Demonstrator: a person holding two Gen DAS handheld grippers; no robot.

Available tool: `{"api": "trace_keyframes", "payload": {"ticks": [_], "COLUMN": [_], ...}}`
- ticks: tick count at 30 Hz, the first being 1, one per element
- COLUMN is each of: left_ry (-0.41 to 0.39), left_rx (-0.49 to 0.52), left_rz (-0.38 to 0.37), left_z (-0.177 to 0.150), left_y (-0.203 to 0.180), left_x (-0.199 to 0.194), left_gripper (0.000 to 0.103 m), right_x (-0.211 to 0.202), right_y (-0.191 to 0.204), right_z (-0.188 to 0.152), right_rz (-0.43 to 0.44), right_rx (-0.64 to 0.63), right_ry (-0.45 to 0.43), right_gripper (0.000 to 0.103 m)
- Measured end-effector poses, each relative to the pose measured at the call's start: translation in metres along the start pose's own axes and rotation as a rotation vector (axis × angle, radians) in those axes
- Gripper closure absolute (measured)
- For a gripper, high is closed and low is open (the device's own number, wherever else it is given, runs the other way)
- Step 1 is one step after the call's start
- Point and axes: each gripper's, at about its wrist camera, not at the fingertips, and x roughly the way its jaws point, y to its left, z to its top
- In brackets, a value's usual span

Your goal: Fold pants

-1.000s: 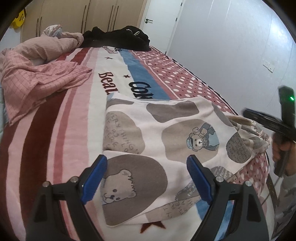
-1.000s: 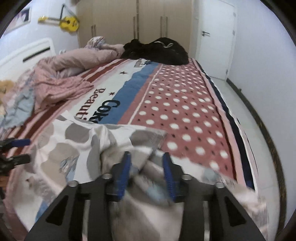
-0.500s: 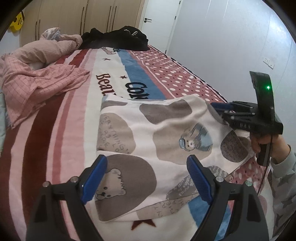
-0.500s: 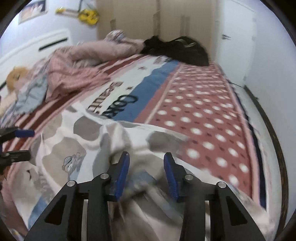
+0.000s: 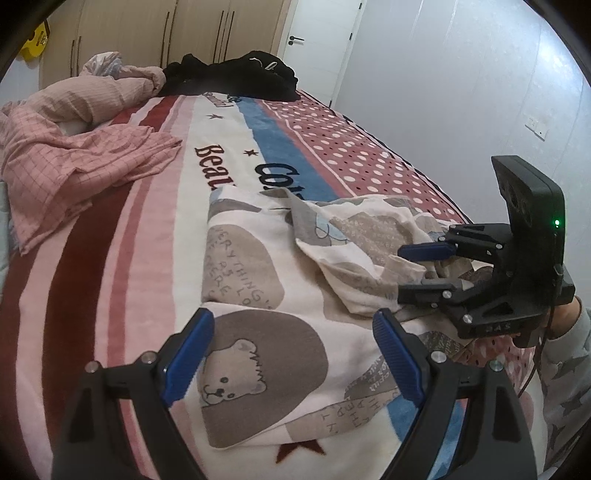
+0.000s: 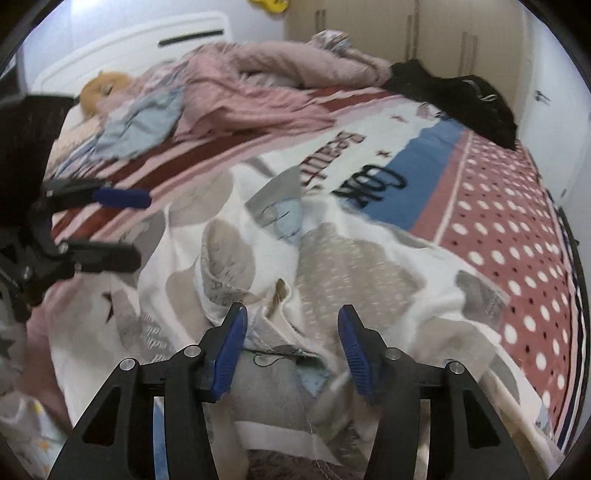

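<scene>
The white pants [image 5: 258, 280] with grey patches and bear prints lie on the striped bed blanket [image 5: 110, 258]. One part is folded over onto the rest and lies rumpled [image 5: 369, 240]. My left gripper [image 5: 291, 354] is open and empty, hovering over the near bear print. My right gripper [image 6: 291, 339] is open over the rumpled fold [image 6: 332, 266], with cloth between and below its jaws but not pinched. It also shows in the left wrist view [image 5: 410, 269], jaws apart. The left gripper shows in the right wrist view [image 6: 136, 225].
A pink checked quilt [image 5: 74, 155] is heaped at the far left of the bed. Black clothes [image 5: 236, 77] lie at the far end. Wardrobes [image 5: 166, 33] and a white door [image 5: 317, 44] stand behind. The bed's edge [image 6: 565, 258] runs along the right.
My right gripper carried the pants' end leftward over the rest, then opened and let it drop in a rumpled fold. My left gripper stayed open and nearly still.
</scene>
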Motion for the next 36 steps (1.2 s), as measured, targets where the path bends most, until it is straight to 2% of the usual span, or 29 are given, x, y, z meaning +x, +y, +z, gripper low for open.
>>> {"api": "trace_keyframes", "payload": {"ticks": [6, 7, 8, 9, 14, 17, 18, 22, 27, 30, 32, 34, 36], "left_ry": [-0.002, -0.004, -0.006, -0.007, -0.009, -0.012, -0.014, -0.01, 0.001, 0.001, -0.004, -0.006, -0.007], "left_rx": [-0.01, -0.013, -0.016, -0.018, -0.012, -0.019, -0.021, -0.02, -0.013, -0.011, -0.011, -0.021, -0.024], "left_rz": [-0.001, -0.004, -0.007, -0.008, -0.001, -0.002, -0.002, 0.001, 0.012, 0.01, 0.004, -0.006, -0.018], "left_z": [0.0, 0.001, 0.001, 0.001, 0.001, 0.002, 0.002, 0.001, 0.0, 0.0, 0.001, 0.003, 0.005], "left_y": [0.003, 0.003, 0.003, 0.003, 0.004, 0.004, 0.004, 0.002, 0.001, 0.0, 0.0, -0.001, -0.004], "left_x": [0.0, 0.0, -0.001, -0.001, -0.005, -0.005, -0.006, -0.004, -0.003, -0.005, -0.005, -0.004, -0.004], "left_gripper": [0.018, 0.018, 0.018, 0.018, 0.018, 0.018, 0.018, 0.018, 0.018, 0.018, 0.018, 0.018, 0.018], "right_x": [-0.012, -0.011, -0.009, -0.01, -0.032, -0.046, -0.049, -0.047, -0.029, -0.04, -0.07, -0.099, -0.134], "right_y": [0.017, 0.02, 0.022, 0.022, 0.004, -0.014, -0.026, -0.067, -0.095, -0.103, -0.101, -0.096, -0.095], "right_z": [-0.004, -0.004, -0.004, -0.004, 0.002, 0.001, -0.001, -0.009, -0.017, -0.027, -0.043, -0.063, -0.096], "right_rz": [0.04, 0.028, 0.014, 0.005, -0.031, -0.123, -0.176, -0.286, -0.349, -0.33, -0.302, -0.301, -0.303], "right_rx": [-0.087, -0.097, -0.1, -0.1, 0.006, 0.082, 0.128, 0.27, 0.352, 0.411, 0.455, 0.488, 0.559], "right_ry": [-0.009, 0.001, 0.01, 0.007, -0.096, -0.132, -0.136, -0.132, -0.095, -0.102, -0.139, -0.172, -0.193], "right_gripper": [0.058, 0.064, 0.084, 0.092, 0.097, 0.097, 0.097, 0.098, 0.098, 0.09, 0.062, 0.047, 0.046]}}
